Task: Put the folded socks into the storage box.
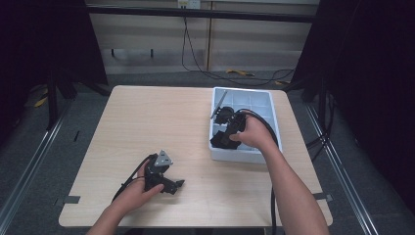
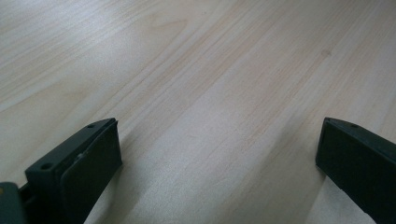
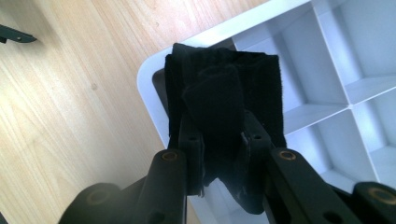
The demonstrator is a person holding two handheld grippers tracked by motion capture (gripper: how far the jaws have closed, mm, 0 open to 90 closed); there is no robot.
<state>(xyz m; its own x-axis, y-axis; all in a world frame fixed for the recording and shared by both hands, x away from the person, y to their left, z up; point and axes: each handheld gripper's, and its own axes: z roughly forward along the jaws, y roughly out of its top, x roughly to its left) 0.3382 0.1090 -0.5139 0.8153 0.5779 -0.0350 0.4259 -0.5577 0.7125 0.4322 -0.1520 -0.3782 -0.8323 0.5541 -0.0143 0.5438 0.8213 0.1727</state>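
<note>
A folded black fabric strap (image 3: 224,88) is pinched between the jaws of my right gripper (image 3: 222,135), which is shut on it. The strap hangs over the near-left corner compartment of a white divided tray (image 3: 327,107). From the high view, the right gripper (image 1: 226,134) reaches into the left side of the tray (image 1: 244,156). My left gripper (image 1: 171,185) rests near the table's front left, held by a hand. Its jaws stand wide open over bare wood (image 2: 219,154), with nothing between them.
The light wooden table (image 1: 161,122) carries the tray at its right side. Another black item (image 1: 224,115) and a thin grey rod (image 1: 219,104) lie in the tray's left compartments. Cables trail from both grippers toward the table's front edge.
</note>
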